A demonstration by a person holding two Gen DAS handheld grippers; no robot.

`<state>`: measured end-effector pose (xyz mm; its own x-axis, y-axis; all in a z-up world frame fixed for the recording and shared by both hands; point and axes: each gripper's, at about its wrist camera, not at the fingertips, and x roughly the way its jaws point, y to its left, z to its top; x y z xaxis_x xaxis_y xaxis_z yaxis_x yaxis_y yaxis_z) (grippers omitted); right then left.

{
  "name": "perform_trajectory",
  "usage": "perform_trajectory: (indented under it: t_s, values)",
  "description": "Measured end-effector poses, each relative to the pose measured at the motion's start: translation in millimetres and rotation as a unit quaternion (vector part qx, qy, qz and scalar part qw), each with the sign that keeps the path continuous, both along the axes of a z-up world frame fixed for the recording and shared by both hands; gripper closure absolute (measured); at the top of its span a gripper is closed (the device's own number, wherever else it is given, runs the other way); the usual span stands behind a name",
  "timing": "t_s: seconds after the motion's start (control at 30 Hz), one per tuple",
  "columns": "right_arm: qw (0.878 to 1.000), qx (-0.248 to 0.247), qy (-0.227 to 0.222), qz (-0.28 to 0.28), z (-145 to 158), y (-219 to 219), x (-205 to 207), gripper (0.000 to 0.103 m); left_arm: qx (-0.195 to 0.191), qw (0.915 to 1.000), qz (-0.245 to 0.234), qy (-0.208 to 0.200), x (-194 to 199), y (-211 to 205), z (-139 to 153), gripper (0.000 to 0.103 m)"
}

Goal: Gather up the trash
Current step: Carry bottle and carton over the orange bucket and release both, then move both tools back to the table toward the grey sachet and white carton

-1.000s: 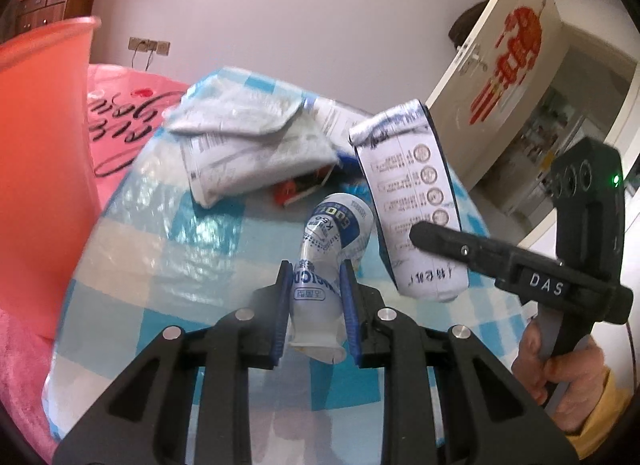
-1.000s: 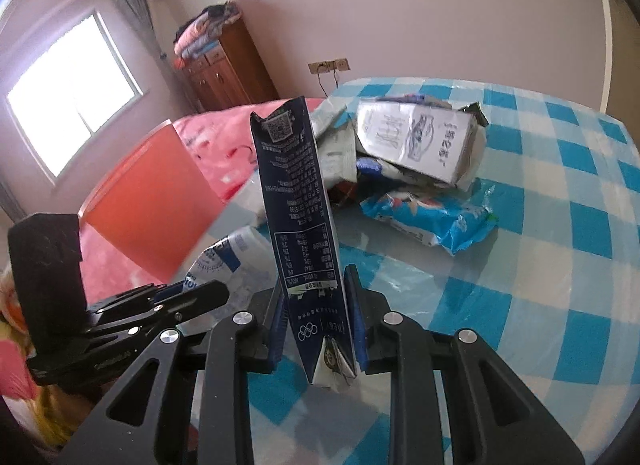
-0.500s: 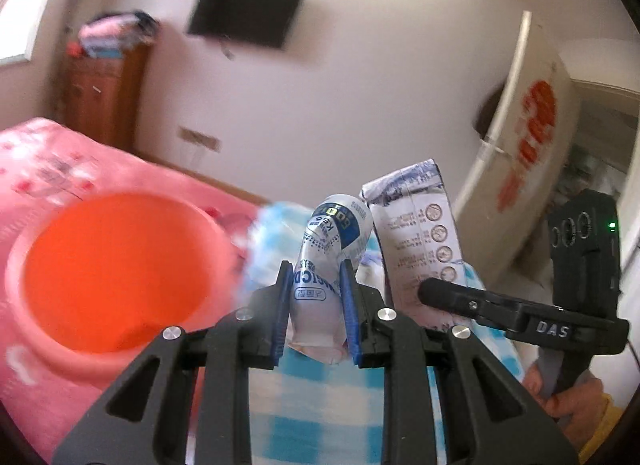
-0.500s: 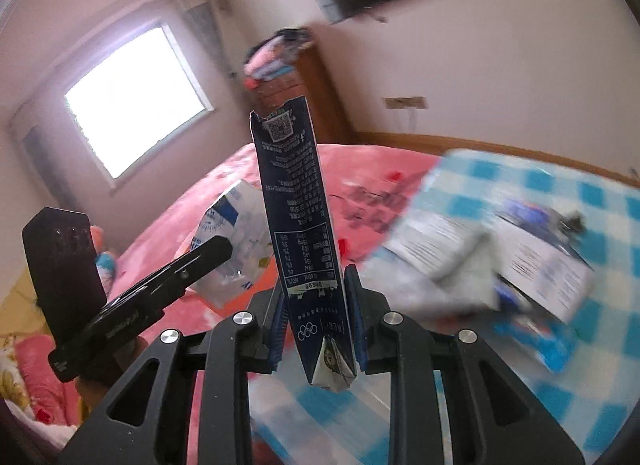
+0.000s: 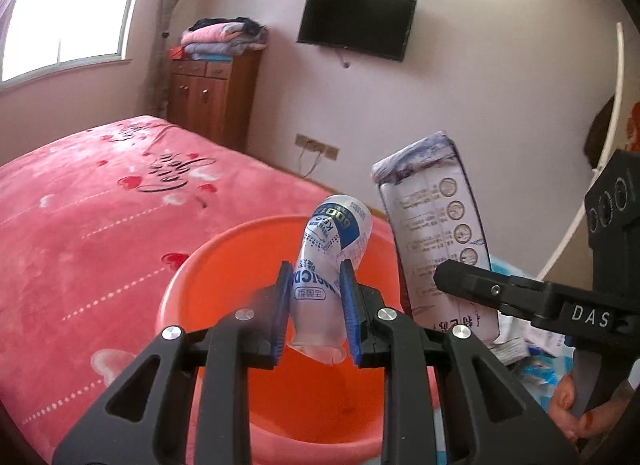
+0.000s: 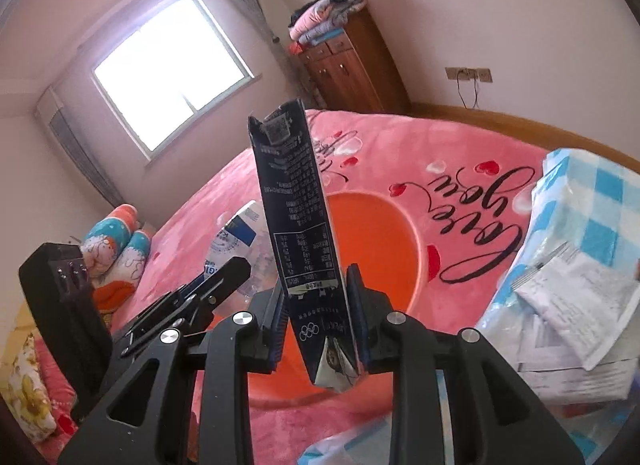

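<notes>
L gripper [image 5: 316,317] – angled downward, pads clamped tight on what it carries. R gripper [image 6: 318,325] – also tilted down, jaws opening, load between them w/ right pad touching. A hand [image 5: 576,405] grips the R gripper's handle, low right in left wrist view.

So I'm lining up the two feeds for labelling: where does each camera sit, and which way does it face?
Left wrist: on the left gripper, looking along its fingers over the orange basin toward the bed, cabinet and TV wall; its fingers clamp a crushed bottle. The right gripper and a hand show at right.
Right wrist: on the right gripper, facing the basin, bed and window; its fingers are opening around a dark carton. The left gripper shows at left.
Shared: basin, bed, cabinet, bottle, carton, each other's gripper.
</notes>
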<state>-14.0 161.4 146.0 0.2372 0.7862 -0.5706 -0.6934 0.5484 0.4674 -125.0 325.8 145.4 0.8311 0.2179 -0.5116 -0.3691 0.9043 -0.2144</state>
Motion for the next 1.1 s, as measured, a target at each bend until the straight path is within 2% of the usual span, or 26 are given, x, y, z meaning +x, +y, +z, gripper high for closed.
perform_trajectory:
  t_s: [0.1, 0.17, 0.23, 0.3, 0.33, 0.37, 0.5, 0.63, 0.8, 1.1]
  values:
    - [1.0, 0.004, 0.014, 0.011, -11, 9, 2, 0.064, -0.012, 0.9998, 0.006, 0.012, -1, 4, -10, 0.077]
    - [1.0, -0.004, 0.004, 0.001, -12, 8, -1, 0.036, -0.009, 0.9996, 0.017, 0.022, -2, 5, -15, 0.067]
    - [1.0, 0.003, -0.009, -0.007, -10, 2, -5, 0.031, -0.001, 0.9995, 0.023, 0.021, -4, 4, -15, 0.047]
    - [0.999, 0.015, -0.025, -0.016, -5, -8, -12, 0.024, 0.009, 0.9994, 0.031, 0.011, -10, 1, -13, 0.038]
    - [0.999, 0.02, -0.037, -0.027, -3, -17, -17, 0.015, 0.014, 0.9993, 0.035, 0.004, -13, 0, -11, 0.033]
    - [0.998, 0.024, -0.047, -0.036, -2, -26, -20, 0.013, 0.017, 0.9991, 0.04, -0.003, -17, -2, -9, 0.03]
    - [0.995, 0.029, -0.073, -0.066, -6, -58, -28, 0.011, 0.022, 0.9985, 0.035, -0.036, -33, -19, -1, 0.025]
    - [0.99, 0.017, -0.108, -0.091, -16, -90, -43, 0.01, 0.034, 0.9983, 0.012, -0.046, -36, -44, 3, 0.023]
    - [0.983, 0.015, -0.127, -0.131, -29, -132, -48, 0.008, 0.039, 0.9976, -0.03, -0.048, -32, -77, 1, 0.023]
    - [0.971, 0.042, -0.142, -0.189, -44, -199, -45, 0.006, 0.054, 0.9958, -0.071, -0.02, -22, -134, -7, 0.022]
